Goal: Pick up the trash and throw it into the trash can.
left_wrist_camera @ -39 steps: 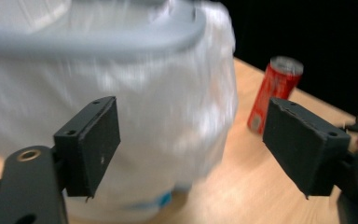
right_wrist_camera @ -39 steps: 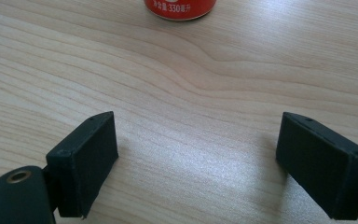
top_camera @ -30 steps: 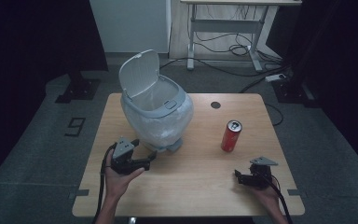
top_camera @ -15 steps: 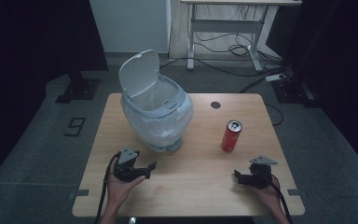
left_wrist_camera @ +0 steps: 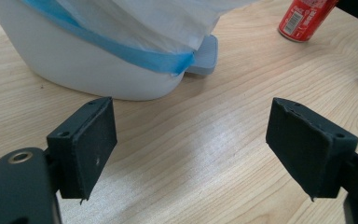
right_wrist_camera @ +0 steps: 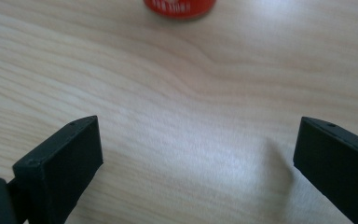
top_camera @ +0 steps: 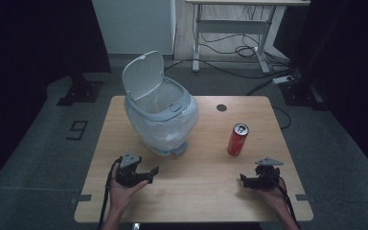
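Left gripper [top_camera: 151, 173] wide open near the bin [top_camera: 162, 120], nothing between jaws. Right gripper [top_camera: 245, 180] just been opening, empty too, red can [top_camera: 237, 139] just ahead.

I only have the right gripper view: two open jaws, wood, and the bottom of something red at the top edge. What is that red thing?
Observer: A red can, upright on the table, just ahead of the right gripper.
Operator: Anything else on the table?
Observer: A grey bin with a white liner, lid tipped up and open, left of the can.
Operator: Where's the left gripper?
Observer: The left gripper sits in front of the bin, jaws open with nothing between them, clear of the bin's base.
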{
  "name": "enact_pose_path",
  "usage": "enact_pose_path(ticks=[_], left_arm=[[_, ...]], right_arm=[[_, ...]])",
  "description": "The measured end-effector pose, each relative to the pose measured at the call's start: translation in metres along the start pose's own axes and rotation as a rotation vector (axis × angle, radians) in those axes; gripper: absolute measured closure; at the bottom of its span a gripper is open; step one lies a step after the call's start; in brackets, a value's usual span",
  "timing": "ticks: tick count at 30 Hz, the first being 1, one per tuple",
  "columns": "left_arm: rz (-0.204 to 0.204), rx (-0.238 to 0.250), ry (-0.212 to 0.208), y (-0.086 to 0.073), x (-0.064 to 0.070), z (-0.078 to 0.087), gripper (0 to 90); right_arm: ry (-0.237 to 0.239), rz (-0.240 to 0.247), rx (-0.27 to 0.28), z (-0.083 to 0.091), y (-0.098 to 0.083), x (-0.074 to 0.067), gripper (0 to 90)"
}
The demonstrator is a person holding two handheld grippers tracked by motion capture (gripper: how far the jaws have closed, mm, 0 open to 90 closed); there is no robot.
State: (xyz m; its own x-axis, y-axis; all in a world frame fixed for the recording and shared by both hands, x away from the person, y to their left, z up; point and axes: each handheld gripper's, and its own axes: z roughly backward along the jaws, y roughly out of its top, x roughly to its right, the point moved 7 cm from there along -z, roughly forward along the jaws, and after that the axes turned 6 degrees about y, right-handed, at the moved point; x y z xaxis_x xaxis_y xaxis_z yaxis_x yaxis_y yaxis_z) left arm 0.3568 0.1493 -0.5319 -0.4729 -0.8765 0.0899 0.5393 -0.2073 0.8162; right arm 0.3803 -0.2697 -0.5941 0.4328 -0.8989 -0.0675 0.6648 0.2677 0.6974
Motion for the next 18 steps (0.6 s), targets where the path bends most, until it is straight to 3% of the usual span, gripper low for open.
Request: enact_pose_path(ticks=[7, 18], left_arm=[[0.014, 0.004, -0.009, 0.001, -0.001, 0.002, 16.1], [0.024, -0.012, -0.011, -0.002, -0.001, -0.001, 16.6]], right_arm=[[0.040, -0.027, 0.084, 0.012, 0.023, 0.002, 1.6], [0.074, -0.031, 0.146, 0.012, 0.062, 0.005, 3.9]])
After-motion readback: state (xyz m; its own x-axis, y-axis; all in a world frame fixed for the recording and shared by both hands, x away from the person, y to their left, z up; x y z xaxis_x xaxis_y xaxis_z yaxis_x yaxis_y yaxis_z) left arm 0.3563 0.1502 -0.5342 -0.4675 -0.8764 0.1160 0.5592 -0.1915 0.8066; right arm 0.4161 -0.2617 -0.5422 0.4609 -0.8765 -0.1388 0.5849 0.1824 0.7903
